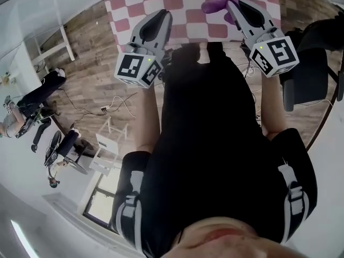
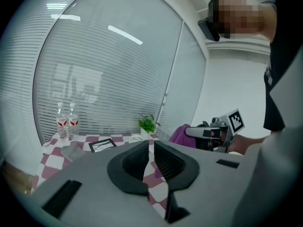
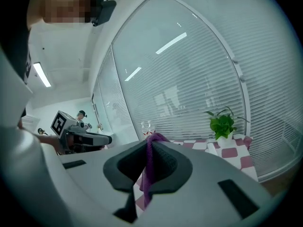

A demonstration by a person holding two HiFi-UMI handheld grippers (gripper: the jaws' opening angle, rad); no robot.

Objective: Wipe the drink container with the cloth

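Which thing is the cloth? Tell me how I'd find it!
Look at the table with the pink-and-white checked cover. At its near side the right tongs are shut on the cloth, a soft bunch sticking out of their tips. It is the only purple thing there, and the left tongs are shut on nothing.

We are looking at a table [image 2: 51,163] that is wearing a red and white checked cover. One bottle [image 2: 62,123] with a red label is standing at the far edge by the blinds, and a second bottle [image 2: 73,120] is standing just beside it. A small green plant [image 2: 148,124] is sitting further right. A black-framed card [image 2: 102,145] is lying between them, near something clear and crumpled [image 2: 73,151].
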